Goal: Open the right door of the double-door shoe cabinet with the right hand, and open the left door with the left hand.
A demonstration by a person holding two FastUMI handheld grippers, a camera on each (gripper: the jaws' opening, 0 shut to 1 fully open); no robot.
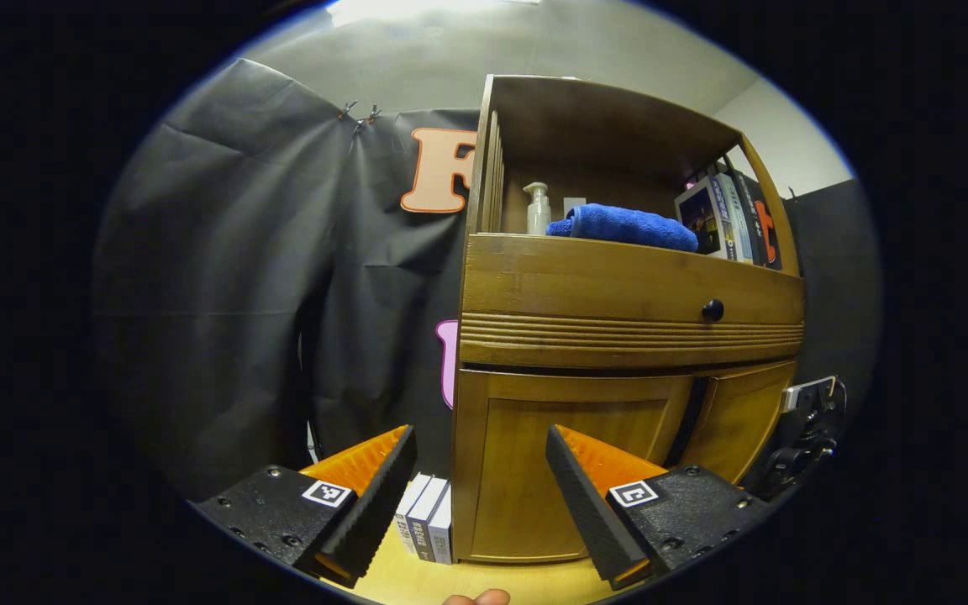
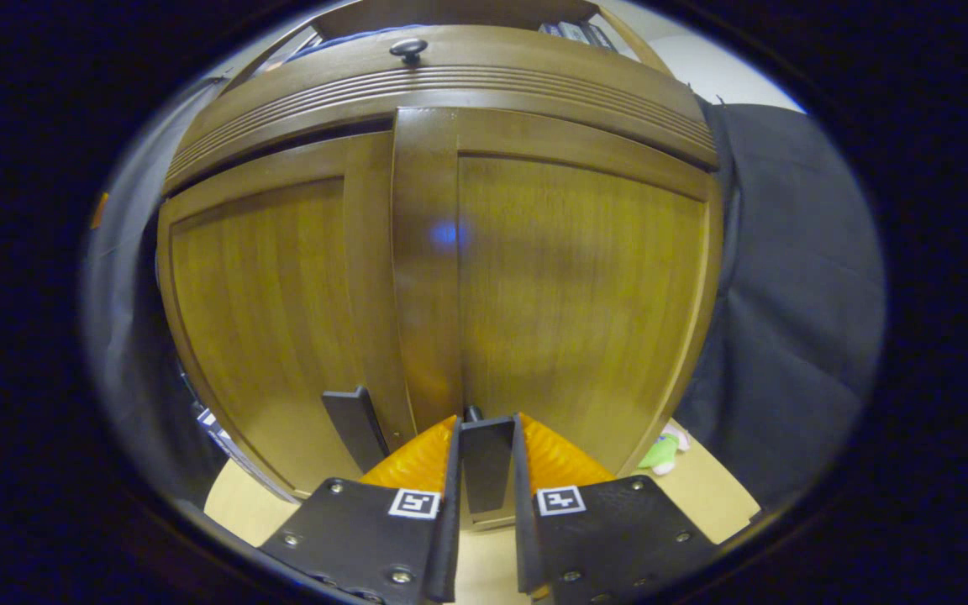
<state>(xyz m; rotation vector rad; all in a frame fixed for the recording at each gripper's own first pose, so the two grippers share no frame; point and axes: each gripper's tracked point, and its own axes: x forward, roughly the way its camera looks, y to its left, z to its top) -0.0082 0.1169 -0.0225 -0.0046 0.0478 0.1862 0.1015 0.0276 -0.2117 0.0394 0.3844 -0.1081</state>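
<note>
- The shoe cabinet (image 1: 627, 294) is smooth brown wood with a fine grain, and it stands on a pale wooden tabletop (image 1: 417, 580).
- A band of ridged grooves runs across the drawer front (image 1: 631, 302), which carries a small round dark knob (image 1: 712, 310).
- In the open shelf above lie a rolled blue fluffy towel (image 1: 627, 225), a white pump bottle (image 1: 538, 208) and upright books (image 1: 732, 220).
- In the right gripper view, the right door (image 2: 576, 294) and left door (image 2: 274, 311) are flat framed panels, each with a dark flat bar handle.
- The right gripper (image 2: 486, 458) is closed onto the right door's handle (image 2: 486, 470), both fingers pressing its sides.
- The left gripper (image 1: 480, 496) is spread wide, gripping nothing, low before the cabinet's left corner.
- Small boxes (image 1: 429, 517) stand beside the cabinet.
</note>
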